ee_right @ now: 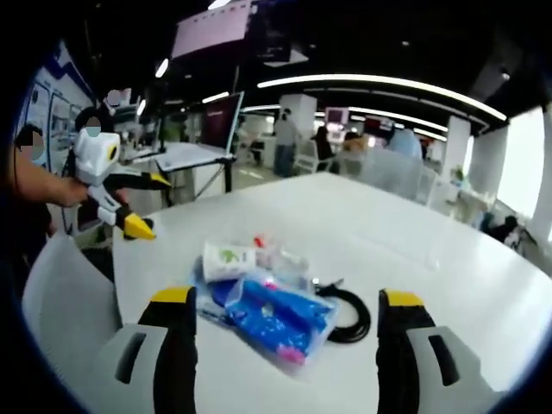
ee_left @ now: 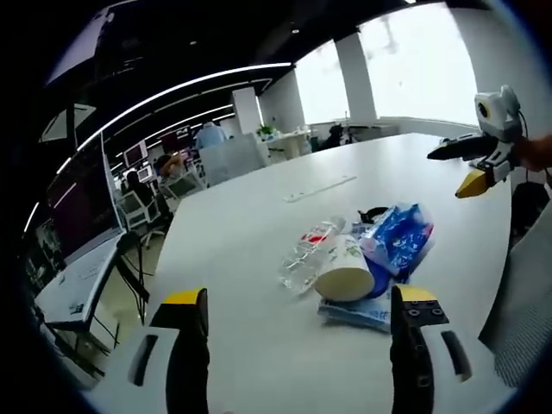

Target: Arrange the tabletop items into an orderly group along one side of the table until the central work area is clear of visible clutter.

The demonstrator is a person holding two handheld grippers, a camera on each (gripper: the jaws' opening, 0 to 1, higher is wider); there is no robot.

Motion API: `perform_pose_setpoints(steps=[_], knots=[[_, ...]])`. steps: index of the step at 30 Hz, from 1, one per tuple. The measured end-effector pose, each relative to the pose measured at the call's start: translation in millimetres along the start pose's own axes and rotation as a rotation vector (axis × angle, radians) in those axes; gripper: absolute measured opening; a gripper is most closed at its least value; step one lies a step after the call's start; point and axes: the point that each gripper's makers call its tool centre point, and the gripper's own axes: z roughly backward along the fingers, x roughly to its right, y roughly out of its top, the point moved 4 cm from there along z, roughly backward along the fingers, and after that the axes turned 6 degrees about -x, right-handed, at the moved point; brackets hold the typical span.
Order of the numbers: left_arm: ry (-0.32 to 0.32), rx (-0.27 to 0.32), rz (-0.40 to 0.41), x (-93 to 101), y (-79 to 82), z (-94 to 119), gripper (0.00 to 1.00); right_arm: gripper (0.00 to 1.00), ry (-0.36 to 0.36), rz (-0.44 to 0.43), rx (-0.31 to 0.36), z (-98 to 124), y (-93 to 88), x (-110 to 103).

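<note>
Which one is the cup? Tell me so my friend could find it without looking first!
Look at the big white table and find the small pile of things near its middle. The paper cup lies tipped on its side there, between a clear plastic bottle and a shiny blue bag. It is the only white one with a round open mouth and a green mark.

cup point(ee_left: 345, 269) on bag point(ee_left: 398, 239), btl point(ee_left: 304, 255) beside

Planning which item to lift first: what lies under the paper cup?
The paper cup lies tipped on a blue packet, beside a clear plastic bottle. Anything beneath the packet is hidden.
</note>
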Motion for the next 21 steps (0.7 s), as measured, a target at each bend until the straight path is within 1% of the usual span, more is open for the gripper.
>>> perform_pose_setpoints(steps=[3,5,10,15,18,21], knots=[[-0.002,-0.003,-0.010,-1.8,2.3,-4.2,0.83,0.80,0.009,0.006,-0.006,-4.5,1.8,0.5],[-0.015,-0.006,-0.015,-1.6,4.1,-7.4,0.82,0.80,0.012,0.003,-0.019,-7.9,1.7,1.5],[-0.036,-0.007,-0.031,-0.4,10.8,-14.9,0.75,0.77,0.021,-0.006,-0.032,-13.9,1.4,4.3],[-0.044,-0.004,-0.045,0.2,16.7,-22.6,0.71,0.72,0.041,-0.001,-0.046,-18.6,2.7,4.2],[-0.058,-0.014,-0.054,2.2,16.4,-27.7,0.66,0.69,0.047,0.017,-0.055,-21.6,2.0,4.4],[-0.062,-0.023,-0.059,1.9,15.3,-33.2,0.63,0.68,0.038,0.028,-0.050,-23.8,2.9,6.2]])
